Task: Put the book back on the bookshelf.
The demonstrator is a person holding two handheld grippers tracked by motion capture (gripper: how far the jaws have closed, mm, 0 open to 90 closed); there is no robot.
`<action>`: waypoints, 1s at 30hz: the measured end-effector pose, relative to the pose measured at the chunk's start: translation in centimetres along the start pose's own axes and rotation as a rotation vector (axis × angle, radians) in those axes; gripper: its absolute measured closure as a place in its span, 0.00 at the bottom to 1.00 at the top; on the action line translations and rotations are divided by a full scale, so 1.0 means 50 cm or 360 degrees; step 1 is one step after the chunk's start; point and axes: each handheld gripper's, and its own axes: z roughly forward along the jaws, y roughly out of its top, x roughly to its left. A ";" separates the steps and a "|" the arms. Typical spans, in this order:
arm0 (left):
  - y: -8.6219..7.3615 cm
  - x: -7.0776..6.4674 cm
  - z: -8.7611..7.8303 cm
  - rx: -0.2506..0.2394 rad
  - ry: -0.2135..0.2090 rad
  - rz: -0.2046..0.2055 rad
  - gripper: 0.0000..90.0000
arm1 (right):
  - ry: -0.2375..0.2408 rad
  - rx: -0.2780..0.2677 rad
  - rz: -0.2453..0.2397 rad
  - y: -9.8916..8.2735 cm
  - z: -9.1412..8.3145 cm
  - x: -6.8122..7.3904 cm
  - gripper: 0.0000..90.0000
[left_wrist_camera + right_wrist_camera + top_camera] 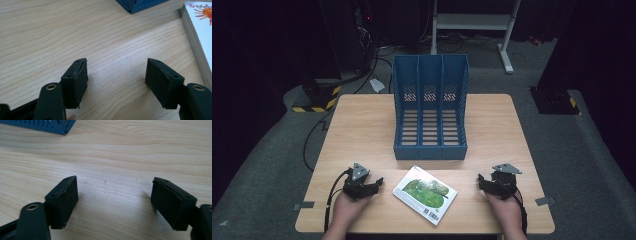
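Note:
A thin book (425,193) with a green picture cover lies flat near the table's front edge, between my two hands. Its white corner and page edges (197,32) show at the right of the left gripper view. My left gripper (373,183) rests low on the table to the book's left, open, with bare wood between its jaws (116,75). To the book's right my right gripper (482,181) sits on the table, open too, nothing between its jaws (113,196). A blue three-slot file rack (430,107) stands behind the book at mid table.
The wooden table (362,130) has bare room left and right of the rack. A corner of the rack (140,6) shows at the top of the left gripper view, another corner of the rack (50,126) in the right gripper view. Cables and a white frame (472,22) lie on the dark floor beyond.

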 end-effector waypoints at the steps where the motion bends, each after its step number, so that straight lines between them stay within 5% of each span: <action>1: 0.000 0.000 0.000 0.0000 -0.0001 0.0000 0.38 | 0.0010 -0.0005 -0.0009 -0.001 -0.002 0.001 0.28; 8: 0.000 0.000 0.000 0.0000 0.0000 -0.0002 0.38 | 0.0069 0.0013 -0.0058 -0.004 -0.015 0.010 0.34; 17: -0.001 -0.001 -0.001 -0.0003 0.0006 -0.0008 0.39 | 0.0277 0.0007 -0.0104 -0.019 -0.042 0.055 0.40; 23: -0.002 -0.011 -0.005 -0.0022 0.0022 0.0060 0.47 | 0.0321 -0.0021 -0.0168 -0.019 -0.059 0.089 0.44; 25: -0.001 -0.015 -0.003 -0.0016 -0.0028 0.0018 0.49 | 0.0345 -0.0016 -0.0197 -0.020 -0.059 0.096 0.46; 30: 0.006 -0.046 0.001 -0.0011 -0.0075 0.0085 0.52 | 0.0397 0.0025 -0.0191 -0.021 -0.059 0.106 0.50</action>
